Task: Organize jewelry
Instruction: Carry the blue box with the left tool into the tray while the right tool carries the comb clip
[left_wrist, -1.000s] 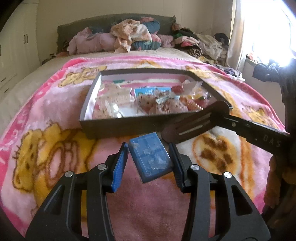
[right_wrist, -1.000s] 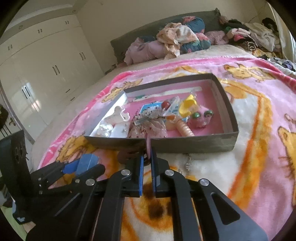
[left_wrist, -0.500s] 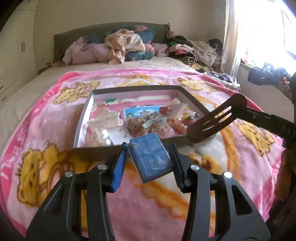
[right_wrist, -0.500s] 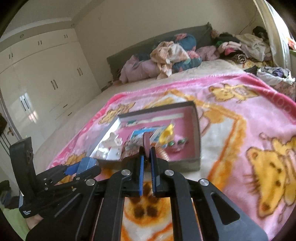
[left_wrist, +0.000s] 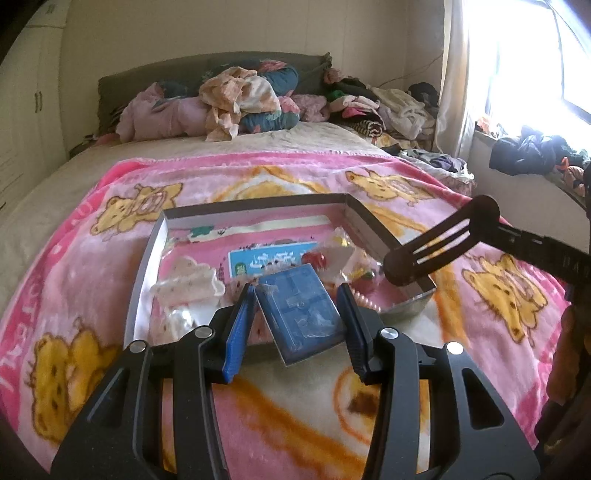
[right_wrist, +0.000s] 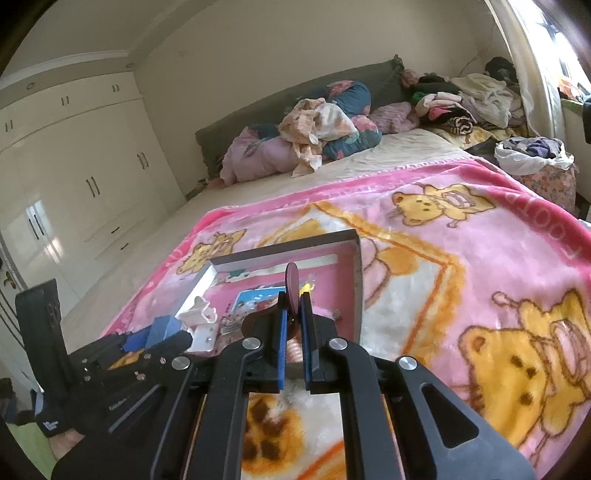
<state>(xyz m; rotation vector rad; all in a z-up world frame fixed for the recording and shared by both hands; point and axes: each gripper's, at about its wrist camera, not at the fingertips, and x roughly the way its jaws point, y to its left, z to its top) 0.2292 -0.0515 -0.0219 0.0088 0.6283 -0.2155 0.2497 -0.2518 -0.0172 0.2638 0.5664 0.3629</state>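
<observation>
Two tongs, each gripping one item above the pink bear blanket (left_wrist: 110, 266) on the bed.
Left tongs (left_wrist: 297, 314) clamp a small blue clear-lidded case (left_wrist: 299, 314), tilted, between the blue pads, over the near edge of the shallow grey box (left_wrist: 255, 206). Right tongs (right_wrist: 293, 332) are closed on a dark brown slotted hair clip (left_wrist: 439, 242), which sticks out over the box's right corner. Inside the box lie a white claw clip (left_wrist: 188, 284), a blue card (left_wrist: 269, 258) and mixed small trinkets.
</observation>
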